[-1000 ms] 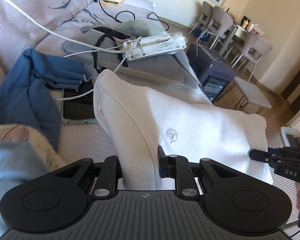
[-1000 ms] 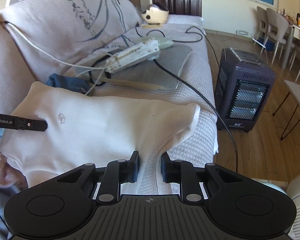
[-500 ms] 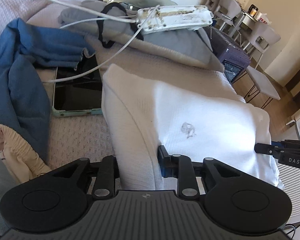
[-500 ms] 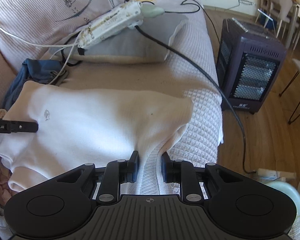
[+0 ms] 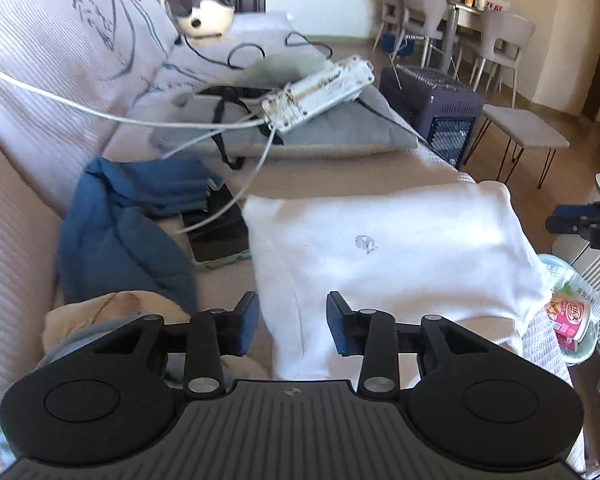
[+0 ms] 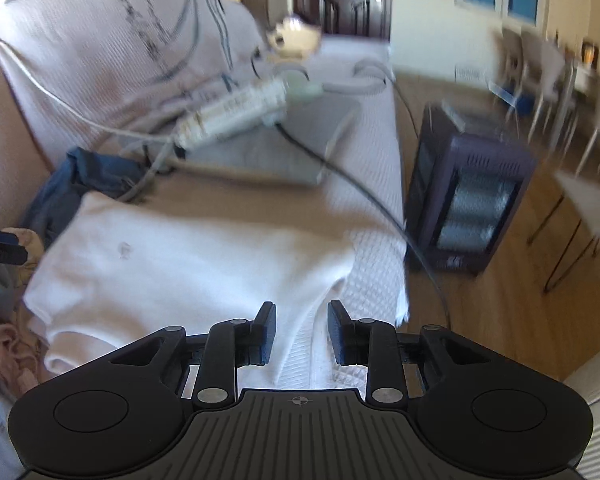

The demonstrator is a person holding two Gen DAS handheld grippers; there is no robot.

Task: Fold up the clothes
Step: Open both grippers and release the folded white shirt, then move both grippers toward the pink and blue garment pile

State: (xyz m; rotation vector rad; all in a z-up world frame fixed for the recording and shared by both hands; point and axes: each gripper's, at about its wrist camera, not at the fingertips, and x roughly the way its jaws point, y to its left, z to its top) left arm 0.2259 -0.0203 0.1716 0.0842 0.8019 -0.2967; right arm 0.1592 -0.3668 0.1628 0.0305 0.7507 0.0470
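Now both grippers, L (image 5: pixel 292 328) & R (image 6: pixel 302 332), released, straddling white shirt (image 5: pixel 380 248) edges.

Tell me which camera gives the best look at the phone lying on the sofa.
The left wrist view. There the phone lies sharp and mostly uncovered between the blue garment and the white garment, with a white cable across it. In the right wrist view the frame is blurred and I cannot find the phone at all.
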